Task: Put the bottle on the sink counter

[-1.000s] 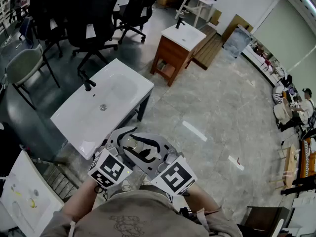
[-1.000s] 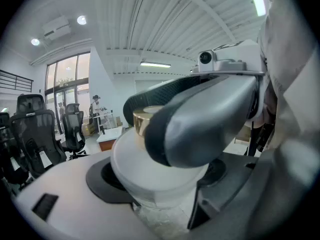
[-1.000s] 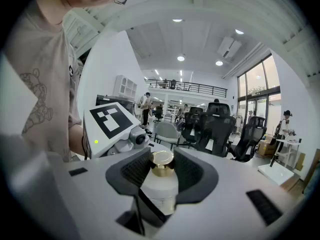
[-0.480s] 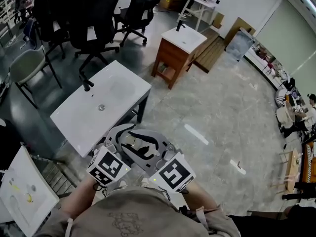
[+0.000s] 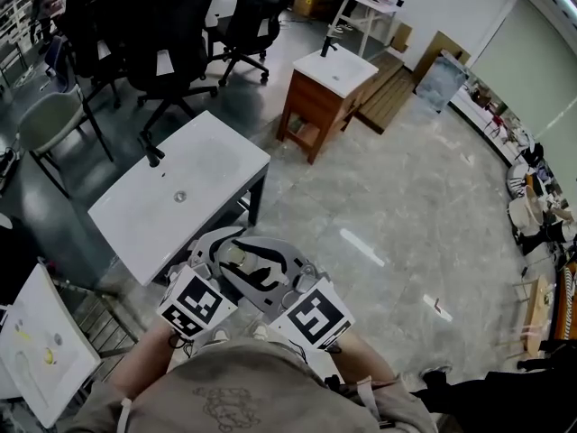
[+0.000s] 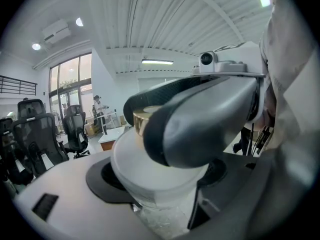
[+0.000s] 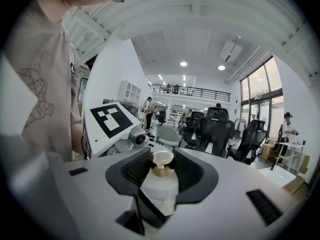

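Transport step. Bottle (image 5: 236,256) is at your chest, clamped in right gripper (image 7: 160,168); left gripper (image 6: 160,181) jaws also pinch its body. White sink counter (image 5: 221,156) lies ahead-left, well apart. Next, you likely carry across, lower upright, release.

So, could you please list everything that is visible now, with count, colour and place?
bottle: one, white with a gold cap, between both grippers' jaws
sink counter: one, white, ahead on the left
faucet: one, black, on that counter's far edge
wooden vanity: one, brown with a white top, farther ahead
office chairs: several, black, beyond the counter
grey chair: one, far left
left gripper: grey, closed on the bottle's body
right gripper: grey, closed near the cap
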Tool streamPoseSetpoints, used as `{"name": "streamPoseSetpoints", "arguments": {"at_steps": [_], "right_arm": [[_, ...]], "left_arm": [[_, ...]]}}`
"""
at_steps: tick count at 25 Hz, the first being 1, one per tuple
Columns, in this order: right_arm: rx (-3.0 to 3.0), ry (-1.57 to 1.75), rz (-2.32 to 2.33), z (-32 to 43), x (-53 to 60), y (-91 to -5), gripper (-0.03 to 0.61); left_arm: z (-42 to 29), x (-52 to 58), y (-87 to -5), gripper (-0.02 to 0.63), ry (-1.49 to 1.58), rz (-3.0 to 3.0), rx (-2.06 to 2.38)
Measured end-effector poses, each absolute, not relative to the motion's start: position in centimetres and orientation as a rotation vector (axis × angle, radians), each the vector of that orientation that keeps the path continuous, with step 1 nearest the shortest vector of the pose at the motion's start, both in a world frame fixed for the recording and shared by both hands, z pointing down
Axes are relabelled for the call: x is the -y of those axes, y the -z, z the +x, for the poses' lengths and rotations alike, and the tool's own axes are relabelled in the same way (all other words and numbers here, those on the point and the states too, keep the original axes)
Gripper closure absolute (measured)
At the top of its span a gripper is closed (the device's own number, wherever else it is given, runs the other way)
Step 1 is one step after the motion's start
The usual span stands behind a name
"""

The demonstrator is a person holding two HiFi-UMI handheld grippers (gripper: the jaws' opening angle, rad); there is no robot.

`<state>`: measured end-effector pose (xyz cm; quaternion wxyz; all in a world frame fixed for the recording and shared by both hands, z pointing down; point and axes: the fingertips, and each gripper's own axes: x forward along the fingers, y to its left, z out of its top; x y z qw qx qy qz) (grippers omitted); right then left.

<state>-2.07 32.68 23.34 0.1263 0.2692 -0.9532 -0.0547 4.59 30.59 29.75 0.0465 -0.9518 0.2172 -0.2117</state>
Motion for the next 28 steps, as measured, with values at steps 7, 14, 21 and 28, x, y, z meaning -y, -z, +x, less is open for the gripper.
{"name": "streamPoseSetpoints", "arguments": {"at_steps": [7,14,21,28], "right_arm": [[2.809,0.156,0.747,0.2,-32.1,-23.7,0.431],[2.833,0.161,0.722,2.9,-31.8,-24.2,0.431],[2.841,0.13,0.71,4.3,-30.5,-25.5,0.431],[2.823,0.147,0.718,5.1,-27.7,-26.4,0.431]], "left_arm": [[6.7,-29.9,-30.4,0.288,0.68,-2.903,-0.688],[9.3,-29.4,-30.9,0.288,0.691,-2.888,-0.738],[10.5,-28.1,-32.3,0.288,0.72,-2.889,-0.743],[11.5,-25.4,-33.2,0.288,0.708,-2.884,-0.724]]}}
